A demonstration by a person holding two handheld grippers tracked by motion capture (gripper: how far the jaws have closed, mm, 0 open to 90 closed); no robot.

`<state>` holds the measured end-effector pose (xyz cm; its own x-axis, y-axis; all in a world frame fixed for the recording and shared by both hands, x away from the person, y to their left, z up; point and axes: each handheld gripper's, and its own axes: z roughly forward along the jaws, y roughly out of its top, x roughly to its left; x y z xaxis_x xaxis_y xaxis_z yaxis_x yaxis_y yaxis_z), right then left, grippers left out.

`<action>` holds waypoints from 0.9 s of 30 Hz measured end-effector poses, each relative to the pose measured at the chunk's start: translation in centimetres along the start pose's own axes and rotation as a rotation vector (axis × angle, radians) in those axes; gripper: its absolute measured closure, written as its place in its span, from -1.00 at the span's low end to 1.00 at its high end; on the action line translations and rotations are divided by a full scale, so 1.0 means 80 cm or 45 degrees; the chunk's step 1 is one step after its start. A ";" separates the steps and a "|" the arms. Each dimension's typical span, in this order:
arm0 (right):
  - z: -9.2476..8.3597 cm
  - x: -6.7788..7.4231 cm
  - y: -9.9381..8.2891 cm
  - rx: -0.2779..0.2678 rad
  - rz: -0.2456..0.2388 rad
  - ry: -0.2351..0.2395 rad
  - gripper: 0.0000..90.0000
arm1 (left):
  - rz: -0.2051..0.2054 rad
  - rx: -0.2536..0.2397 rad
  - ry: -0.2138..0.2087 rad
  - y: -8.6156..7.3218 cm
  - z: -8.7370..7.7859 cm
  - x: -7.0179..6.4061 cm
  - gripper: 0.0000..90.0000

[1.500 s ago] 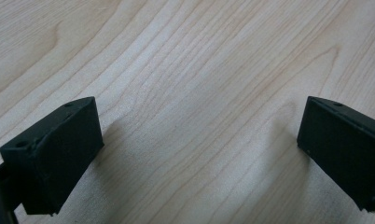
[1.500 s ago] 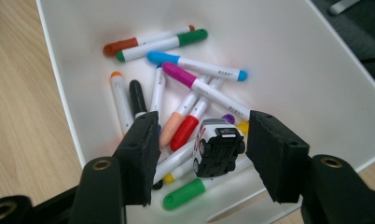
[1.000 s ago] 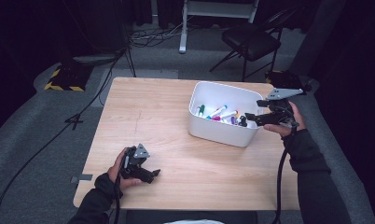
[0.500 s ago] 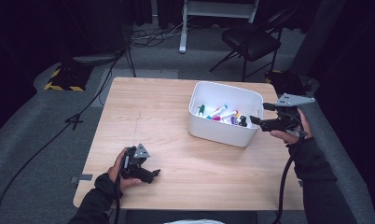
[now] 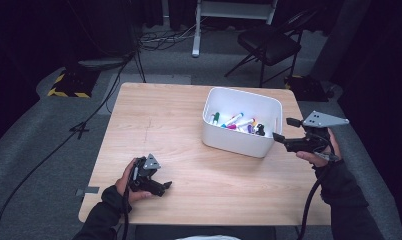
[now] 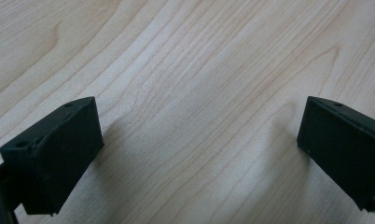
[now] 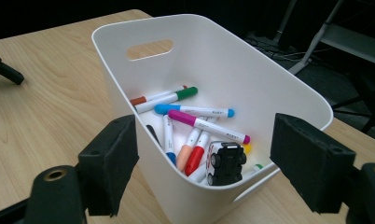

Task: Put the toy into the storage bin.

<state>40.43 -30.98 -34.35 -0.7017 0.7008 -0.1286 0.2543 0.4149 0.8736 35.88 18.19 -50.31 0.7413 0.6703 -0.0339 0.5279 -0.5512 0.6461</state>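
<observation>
Our right hand-held gripper (image 5: 281,131) is wide open and holds nothing. We keep it in the air at the near right corner of the white bin (image 5: 239,142), with its jaws pointing at the bin wall. In the right gripper view, the bin sits between the two open jaws of this hand-held gripper (image 7: 202,163). Inside the bin lie many markers (image 7: 195,114) in a loose pile, and a small black toy car (image 7: 226,163) rests against the near wall. Our left hand-held gripper (image 5: 161,186) is open too, and empty. It lies low on the desk (image 5: 154,115) near the front edge, well apart from the bin, with bare wood between its jaws.
</observation>
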 end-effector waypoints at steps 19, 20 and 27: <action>-0.009 0.023 -0.040 0.026 -0.020 0.024 -0.48 | 0.011 -0.004 0.010 0.000 0.000 0.001 -1.00; -0.009 0.024 -0.042 0.032 -0.026 0.018 -0.48 | 0.004 -0.003 0.003 0.000 0.000 0.000 -1.00; -0.003 0.029 -0.062 0.081 -0.032 0.010 -0.48 | 0.011 -0.005 0.010 0.000 0.000 0.001 -1.00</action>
<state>37.38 -31.54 -38.85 -0.7136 0.6851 -0.1466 0.2779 0.4688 0.8385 35.93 18.22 -50.28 0.7425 0.6695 -0.0221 0.5200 -0.5552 0.6491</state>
